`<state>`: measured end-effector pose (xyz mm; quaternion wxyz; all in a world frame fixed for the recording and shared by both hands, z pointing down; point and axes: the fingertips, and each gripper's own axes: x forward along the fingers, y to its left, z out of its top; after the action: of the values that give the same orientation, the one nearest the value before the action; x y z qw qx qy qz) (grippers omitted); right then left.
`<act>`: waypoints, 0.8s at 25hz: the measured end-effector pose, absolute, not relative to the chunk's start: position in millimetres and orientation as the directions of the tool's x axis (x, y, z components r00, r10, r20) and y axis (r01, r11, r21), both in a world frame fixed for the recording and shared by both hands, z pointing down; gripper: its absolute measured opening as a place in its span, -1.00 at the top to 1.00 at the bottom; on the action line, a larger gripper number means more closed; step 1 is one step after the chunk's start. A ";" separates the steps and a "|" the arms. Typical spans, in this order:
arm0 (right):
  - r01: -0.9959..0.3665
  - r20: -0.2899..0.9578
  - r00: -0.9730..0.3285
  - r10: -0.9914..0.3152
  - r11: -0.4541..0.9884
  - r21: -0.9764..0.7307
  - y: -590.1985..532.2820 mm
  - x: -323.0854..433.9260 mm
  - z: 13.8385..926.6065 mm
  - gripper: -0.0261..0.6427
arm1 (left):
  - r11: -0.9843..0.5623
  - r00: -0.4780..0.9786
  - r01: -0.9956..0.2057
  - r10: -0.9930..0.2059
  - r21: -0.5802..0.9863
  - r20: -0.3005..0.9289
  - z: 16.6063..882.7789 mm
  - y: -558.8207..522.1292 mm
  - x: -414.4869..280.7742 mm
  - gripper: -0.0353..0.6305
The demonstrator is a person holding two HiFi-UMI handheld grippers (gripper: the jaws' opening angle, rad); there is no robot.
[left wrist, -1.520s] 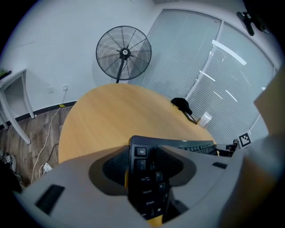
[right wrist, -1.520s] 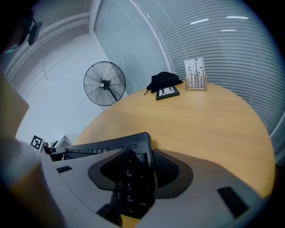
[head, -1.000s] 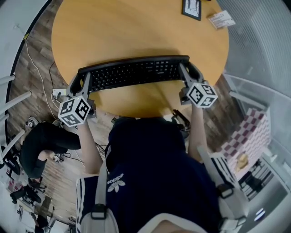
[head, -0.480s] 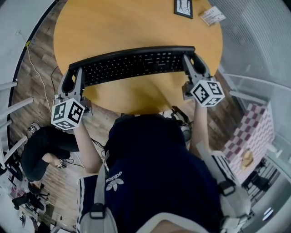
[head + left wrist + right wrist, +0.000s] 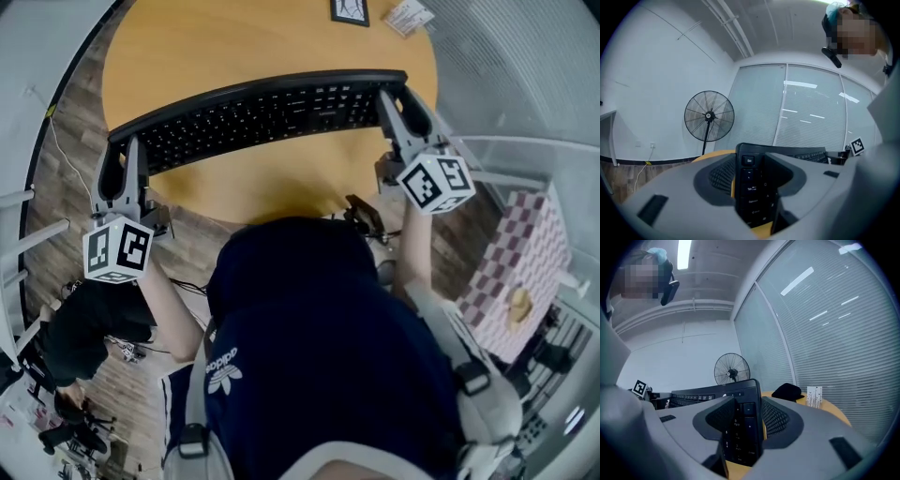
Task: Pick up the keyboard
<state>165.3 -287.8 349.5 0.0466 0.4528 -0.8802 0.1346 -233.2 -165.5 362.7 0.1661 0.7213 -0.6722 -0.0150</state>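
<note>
The left gripper's (image 5: 120, 157) jaws are clamped on the keyboard (image 5: 262, 111) at its 9 o'clock end. The right gripper's (image 5: 401, 105) jaws are clamped on its 3 o'clock end. Compared with a second ago, the keyboard is lifted higher above the round table (image 5: 234, 47) and looks larger. At 12 o'clock, the picture's edge cuts off a dark frame (image 5: 349, 9) and a card (image 5: 409, 15).

Left gripper (image 5: 752, 197) jaws clamped on black keyboard (image 5: 754, 187) end, pedestal fan (image 5: 708, 116) behind, glass partition (image 5: 811, 112).
</note>
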 end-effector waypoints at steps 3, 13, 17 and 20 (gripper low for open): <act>-0.821 0.178 -0.567 -0.804 0.534 -0.204 -280.3 168.9 336.7 0.41 | -0.042 0.092 -0.961 -0.981 0.273 0.170 348.8 -161.6 -234.3 0.36; -0.830 0.139 -0.554 -0.821 0.533 -0.163 -256.5 167.0 299.8 0.41 | -0.071 0.102 -0.963 -0.989 0.259 0.110 314.6 -146.8 -236.4 0.36; -0.831 0.118 -0.552 -0.826 0.532 -0.165 -233.1 186.4 301.3 0.41 | -0.076 0.103 -0.967 -0.990 0.245 0.100 312.6 -125.1 -217.2 0.36; -0.831 0.123 -0.553 -0.824 0.532 -0.164 -225.9 190.6 299.4 0.41 | -0.070 0.100 -0.965 -0.989 0.253 0.107 313.3 -115.7 -212.9 0.36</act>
<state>190.6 -225.9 299.4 0.0152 0.4727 -0.8752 0.1017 -212.9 -115.7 313.3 0.1307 0.7300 -0.6692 -0.0468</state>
